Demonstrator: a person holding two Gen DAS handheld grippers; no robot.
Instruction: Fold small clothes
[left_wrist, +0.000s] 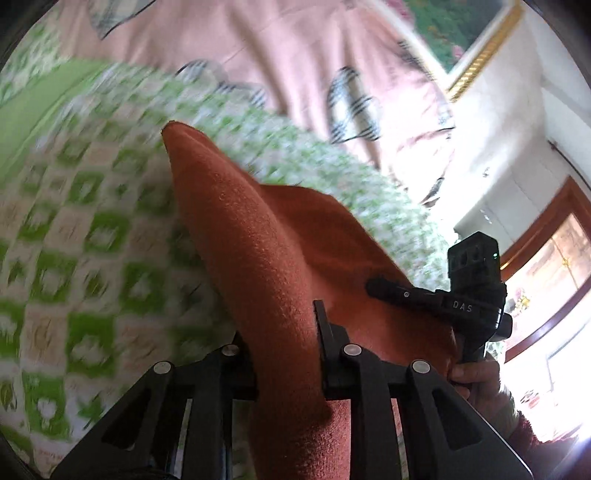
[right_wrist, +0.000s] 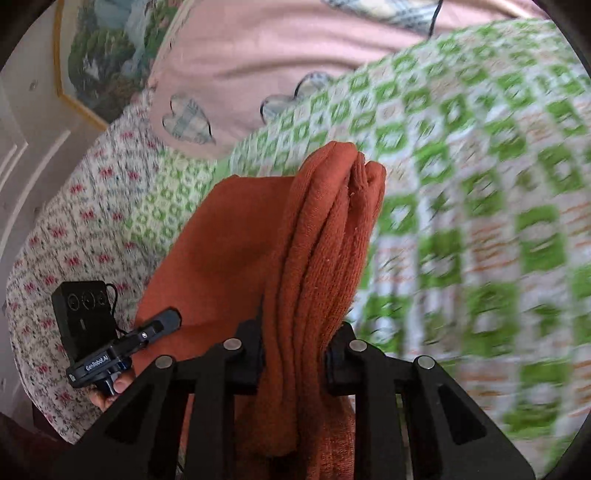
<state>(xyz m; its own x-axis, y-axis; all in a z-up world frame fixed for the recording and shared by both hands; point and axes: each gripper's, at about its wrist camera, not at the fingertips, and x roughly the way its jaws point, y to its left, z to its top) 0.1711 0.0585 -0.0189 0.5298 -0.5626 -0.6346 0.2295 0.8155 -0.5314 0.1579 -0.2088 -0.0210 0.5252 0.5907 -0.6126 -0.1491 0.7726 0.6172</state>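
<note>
A rust-orange knitted garment (left_wrist: 236, 229) hangs lifted over the bed, stretched between both grippers. In the left wrist view my left gripper (left_wrist: 284, 343) is shut on a bunched fold of it, the cloth spilling up and forward past the fingers. The right gripper (left_wrist: 406, 295) shows at the right edge of the cloth, held by a hand (left_wrist: 476, 373). In the right wrist view my right gripper (right_wrist: 295, 339) is shut on several gathered layers of the garment (right_wrist: 332, 221). The left gripper (right_wrist: 159, 325) sits at the cloth's lower left edge.
A green-and-white checked bedspread (left_wrist: 74, 240) lies under the garment, blurred by motion. Behind it is pink bedding with checked heart shapes (right_wrist: 236, 74) and a floral sheet (right_wrist: 74, 229). A gold-framed picture (right_wrist: 99, 55) hangs on the wall. A wooden-framed window (left_wrist: 546, 258) is at the right.
</note>
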